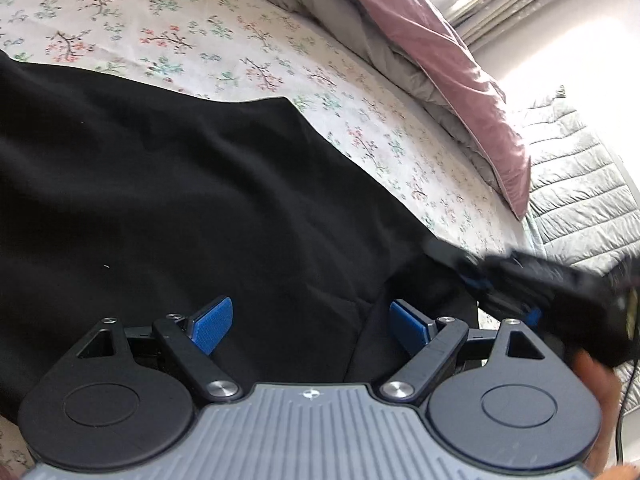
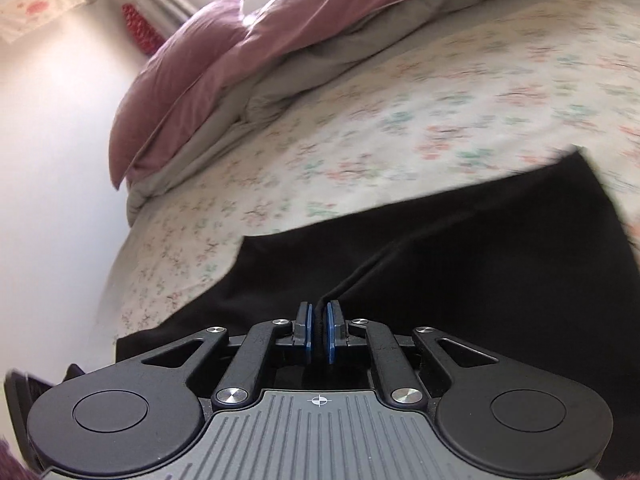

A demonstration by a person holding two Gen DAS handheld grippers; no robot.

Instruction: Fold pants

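Black pants lie spread on a floral bed sheet. My left gripper is open just above the black cloth, its blue pads wide apart with nothing between them. My right gripper is shut on an edge of the pants, a thin fold of black cloth pinched between its blue pads. The right gripper also shows blurred in the left wrist view, at the pants' right edge close to the left gripper.
A pink and grey duvet is bunched along the far side of the bed. A grey quilted cover lies past the bed's right end. A pale wall and a window lie beyond the bed.
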